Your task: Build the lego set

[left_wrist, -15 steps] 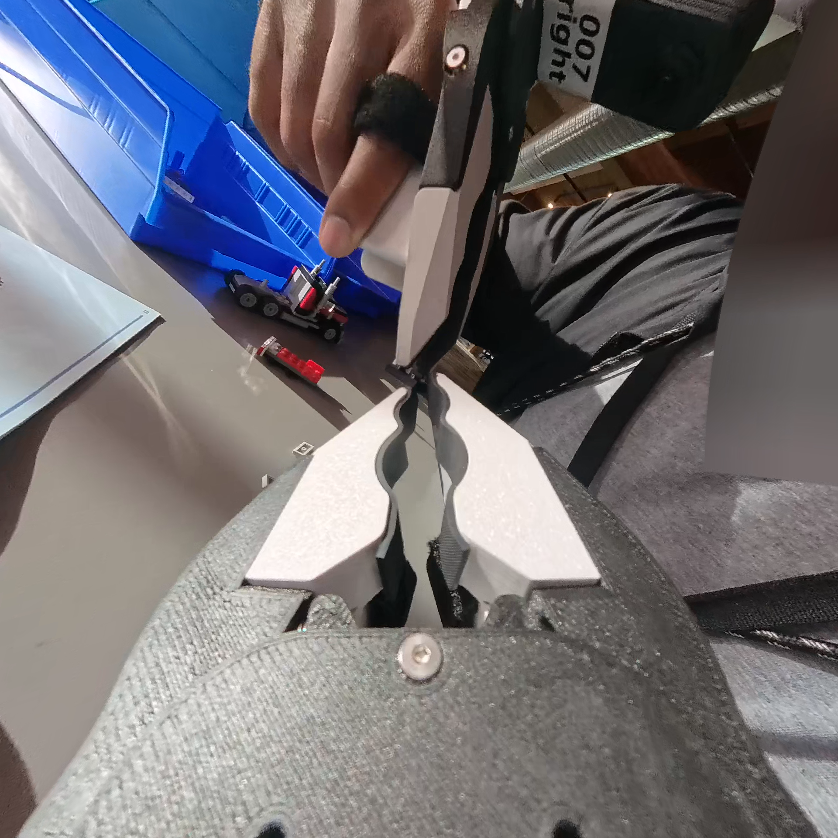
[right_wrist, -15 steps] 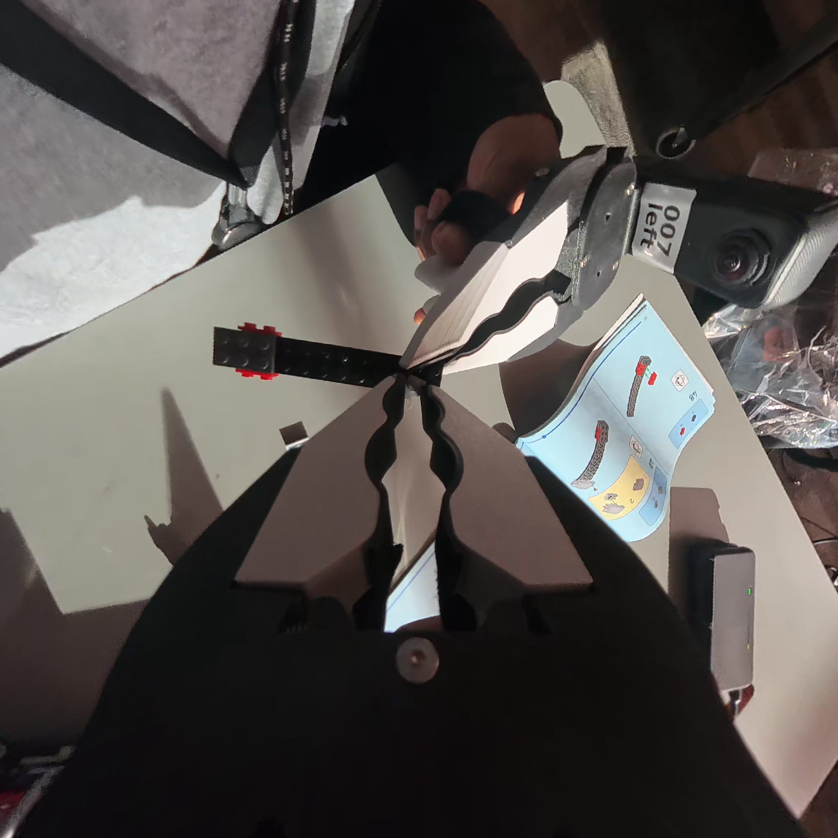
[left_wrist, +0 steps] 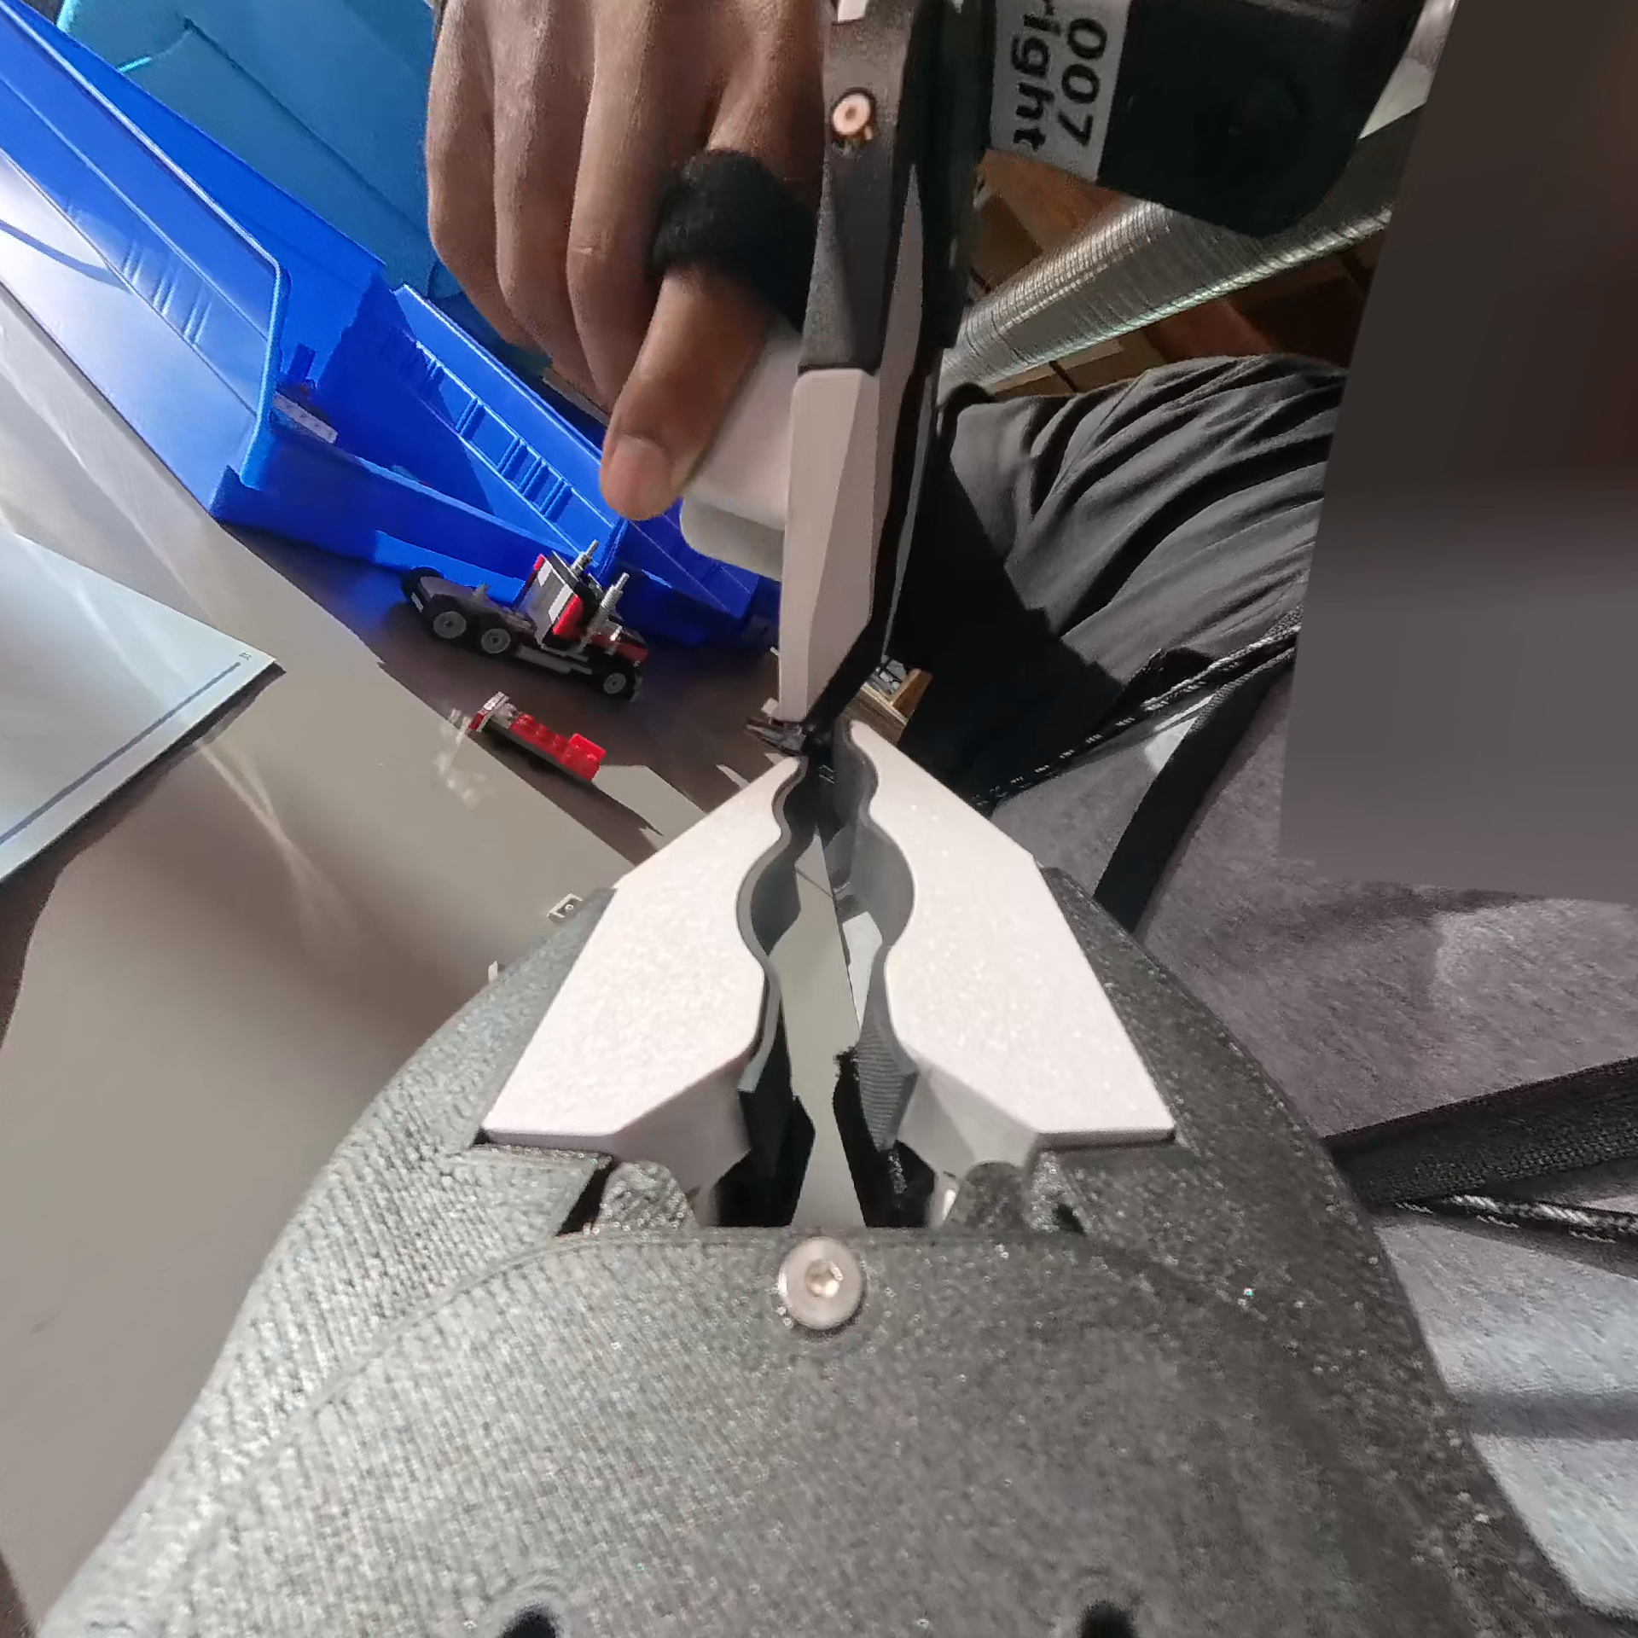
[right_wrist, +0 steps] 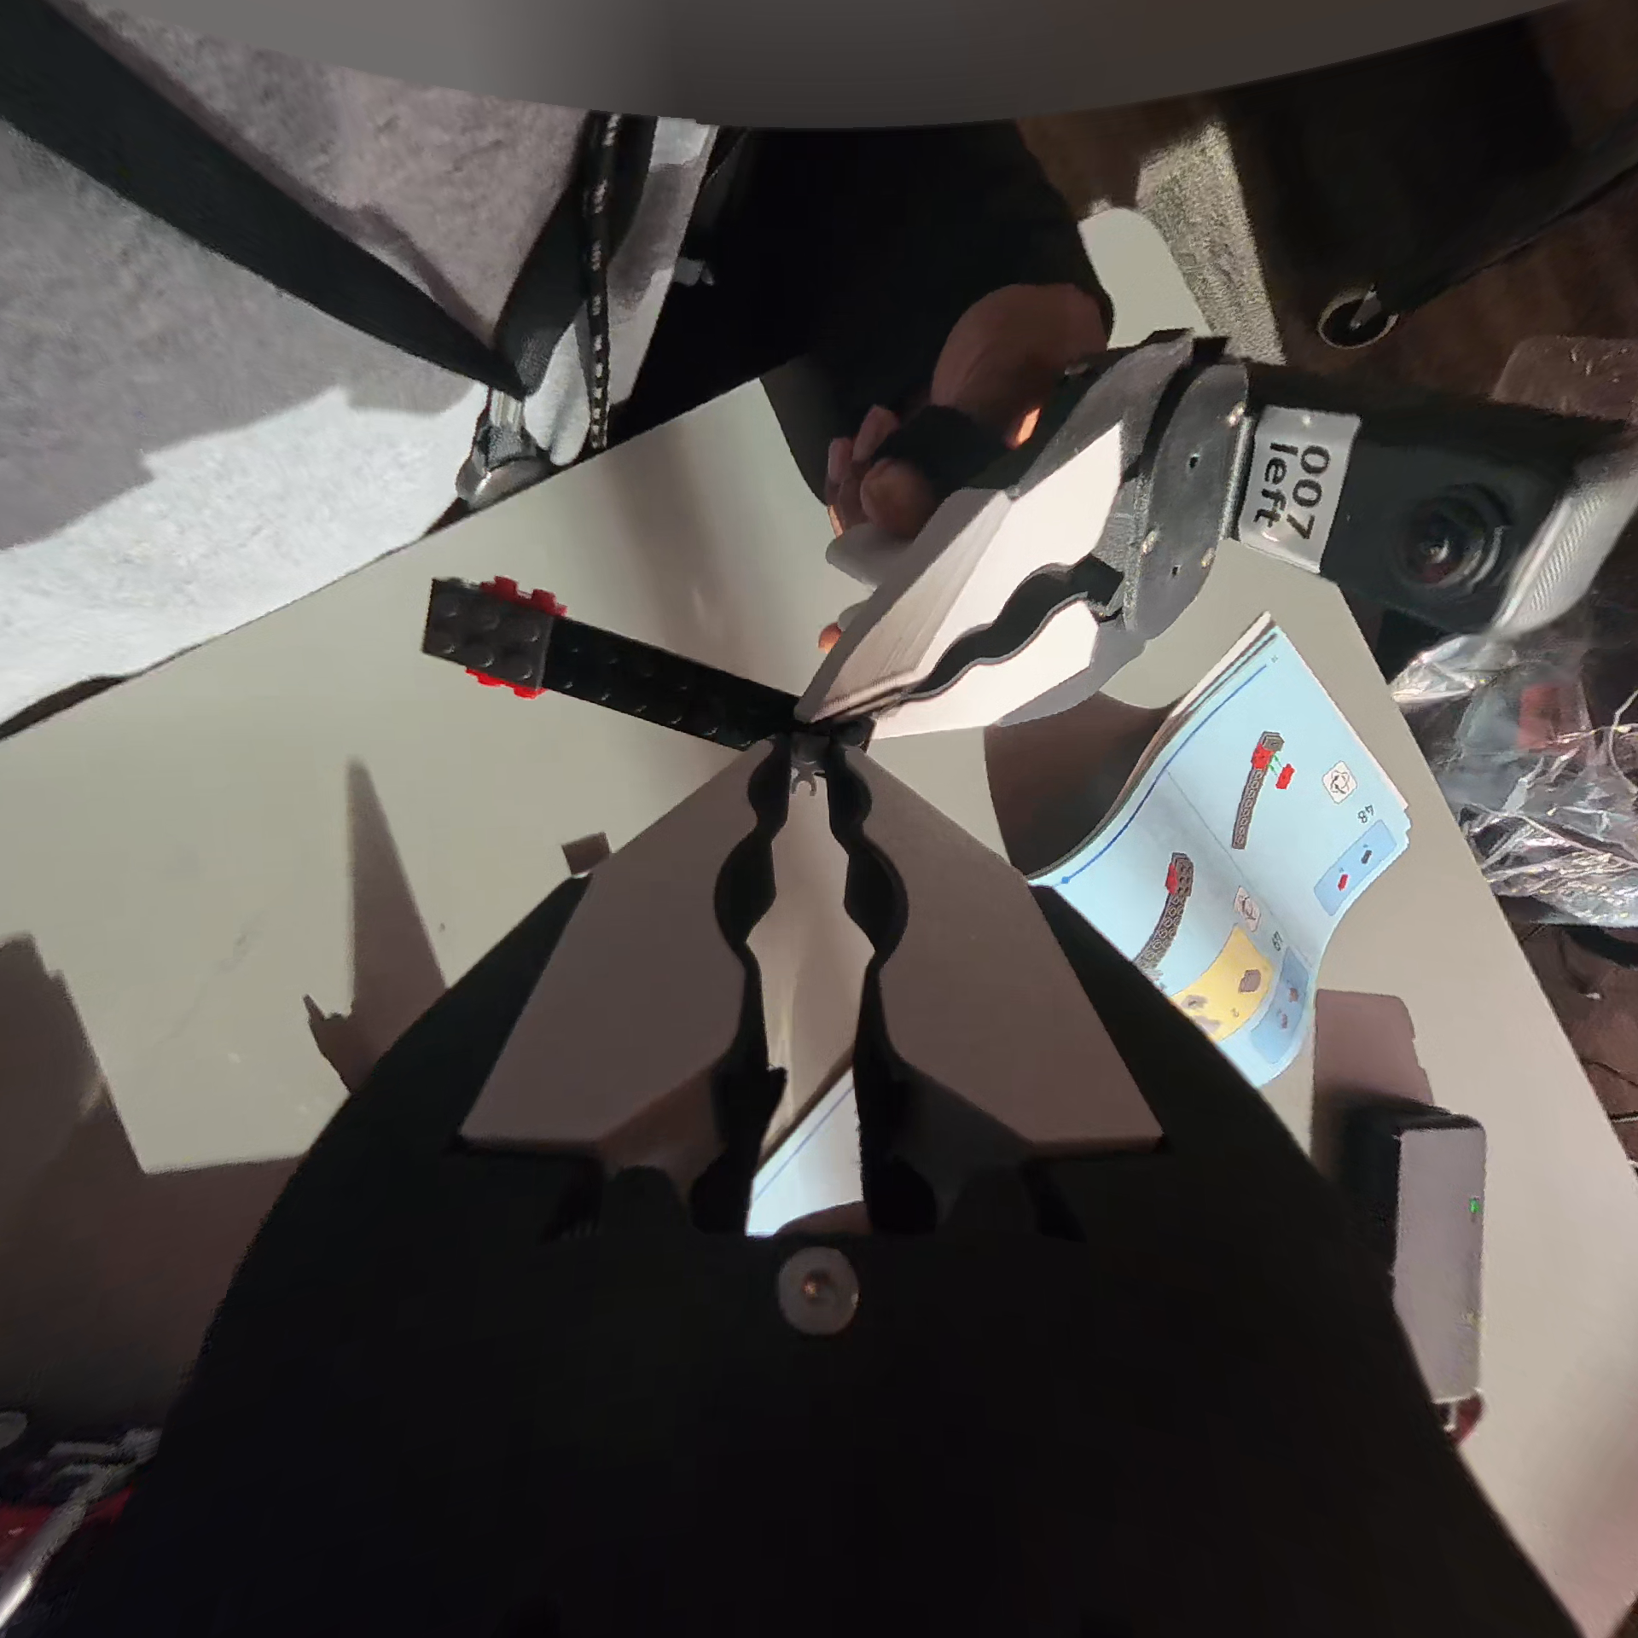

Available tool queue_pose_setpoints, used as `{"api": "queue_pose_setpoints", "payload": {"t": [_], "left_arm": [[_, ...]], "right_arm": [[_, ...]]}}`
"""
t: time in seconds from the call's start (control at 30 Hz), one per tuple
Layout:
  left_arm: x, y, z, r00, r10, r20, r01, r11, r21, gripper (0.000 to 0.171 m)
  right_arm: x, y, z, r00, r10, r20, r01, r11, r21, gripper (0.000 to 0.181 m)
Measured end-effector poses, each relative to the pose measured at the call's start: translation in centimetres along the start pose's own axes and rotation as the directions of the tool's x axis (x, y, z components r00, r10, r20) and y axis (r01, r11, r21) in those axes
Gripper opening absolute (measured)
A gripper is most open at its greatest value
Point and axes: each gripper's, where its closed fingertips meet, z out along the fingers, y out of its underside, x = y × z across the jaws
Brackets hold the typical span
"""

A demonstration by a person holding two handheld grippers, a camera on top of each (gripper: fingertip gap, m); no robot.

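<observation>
In the right wrist view my left gripper (right_wrist: 824, 713) comes in from the right and is shut on the near end of a long black plate (right_wrist: 656, 678). The plate carries a black brick and red pieces (right_wrist: 492, 638) at its far end and hangs above the table. My right gripper (right_wrist: 811, 762) is shut on a small black piece (right_wrist: 807, 782) with a round hole, held against the gripped end of the plate. In the left wrist view my left gripper (left_wrist: 820, 753) meets the right gripper (left_wrist: 798, 713) tip to tip, and the plate is mostly hidden.
A built lego truck (left_wrist: 532, 620) and a red lego part (left_wrist: 549, 734) lie on the grey table (left_wrist: 266, 931) by a blue bin (left_wrist: 266, 310). An open instruction booklet (right_wrist: 1241, 886), a grey device (right_wrist: 1436, 1241) and plastic bags (right_wrist: 1551, 798) lie to the right. Both grippers' tips are close together, under 4 cm apart.
Both grippers stay tip to tip. The plate's far end has swung slightly, and the small black piece now shows more clearly between my right fingertips.
</observation>
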Motion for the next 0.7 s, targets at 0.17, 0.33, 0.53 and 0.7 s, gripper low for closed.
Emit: {"api": "queue_pose_setpoints", "payload": {"t": [0.17,0.33,0.53,0.7], "left_arm": [[0.0,-0.6,-0.2,1.000,0.013,0.000,-0.013,0.999,0.040,0.005],[0.0,-0.8,-0.2,1.000,0.009,-0.006,-0.009,0.998,0.056,0.005],[-0.1,-1.1,-0.4,1.000,-0.001,-0.007,0.002,0.997,0.077,0.005],[-0.1,-1.3,-0.6,1.000,-0.006,-0.008,0.006,0.996,0.093,0.005]], "right_arm": [[0.6,0.1,-0.4,0.996,0.066,-0.061,-0.064,0.997,0.042,0.010],[0.8,0.0,-0.6,0.993,0.074,-0.088,-0.071,0.997,0.034,0.010],[1.2,0.0,-0.7,0.992,0.072,-0.109,-0.070,0.997,0.019,0.010],[1.5,-0.1,-0.8,0.989,0.078,-0.123,-0.077,0.997,0.016,0.011]]}}
